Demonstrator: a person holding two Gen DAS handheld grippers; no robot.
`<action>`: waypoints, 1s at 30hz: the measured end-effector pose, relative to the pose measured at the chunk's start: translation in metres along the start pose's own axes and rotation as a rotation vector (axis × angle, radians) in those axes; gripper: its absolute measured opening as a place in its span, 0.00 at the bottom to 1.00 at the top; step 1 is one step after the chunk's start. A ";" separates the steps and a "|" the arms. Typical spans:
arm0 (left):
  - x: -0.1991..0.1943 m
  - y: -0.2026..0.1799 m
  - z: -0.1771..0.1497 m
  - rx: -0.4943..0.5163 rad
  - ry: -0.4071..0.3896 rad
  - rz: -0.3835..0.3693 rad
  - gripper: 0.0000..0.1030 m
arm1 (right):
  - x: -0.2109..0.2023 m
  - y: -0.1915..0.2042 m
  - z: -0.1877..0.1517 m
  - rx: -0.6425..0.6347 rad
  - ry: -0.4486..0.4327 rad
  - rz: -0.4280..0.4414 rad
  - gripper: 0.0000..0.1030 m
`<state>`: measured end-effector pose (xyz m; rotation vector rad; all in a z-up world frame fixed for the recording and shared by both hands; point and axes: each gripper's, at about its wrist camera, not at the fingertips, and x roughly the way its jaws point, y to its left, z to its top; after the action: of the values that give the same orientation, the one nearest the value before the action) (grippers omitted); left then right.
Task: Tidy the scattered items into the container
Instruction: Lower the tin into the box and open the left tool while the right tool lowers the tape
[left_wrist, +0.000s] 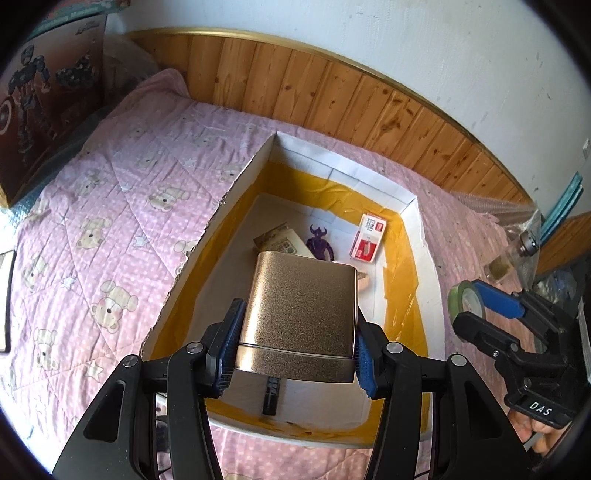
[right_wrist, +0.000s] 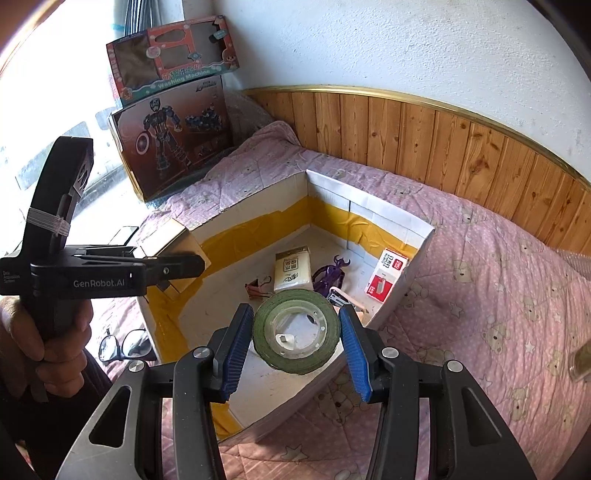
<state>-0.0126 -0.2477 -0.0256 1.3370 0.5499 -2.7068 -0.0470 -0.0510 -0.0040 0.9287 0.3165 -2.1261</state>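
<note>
The left gripper (left_wrist: 295, 339) is clamping a gold tin (left_wrist: 301, 314) between its jaws, hanging over the open white box (left_wrist: 415, 218). The right gripper (right_wrist: 295, 341) is pinching a green tape roll (right_wrist: 296, 330) between its pads, with a staple box (right_wrist: 386, 275) and a purple figure (right_wrist: 330, 275) lying in the box beyond its jaws.

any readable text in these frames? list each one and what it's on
"GenRobot.AI": side of the left gripper.
"DAS": body of the right gripper.
"Washing Machine": upper toy box.
Print on the red and white box, the tissue pack and the robot toy box: too small or blurred.
</note>
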 end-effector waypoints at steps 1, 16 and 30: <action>0.002 0.000 0.000 0.003 0.005 0.004 0.53 | 0.003 -0.001 0.001 -0.007 0.007 -0.002 0.48; 0.026 0.002 0.000 0.026 0.082 0.094 0.53 | 0.044 -0.003 0.011 -0.148 0.133 -0.020 0.48; 0.042 0.015 0.001 -0.026 0.131 0.154 0.54 | 0.083 -0.004 0.011 -0.266 0.240 -0.081 0.48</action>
<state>-0.0356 -0.2581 -0.0623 1.4914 0.4686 -2.4958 -0.0915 -0.1000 -0.0554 1.0266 0.7510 -1.9837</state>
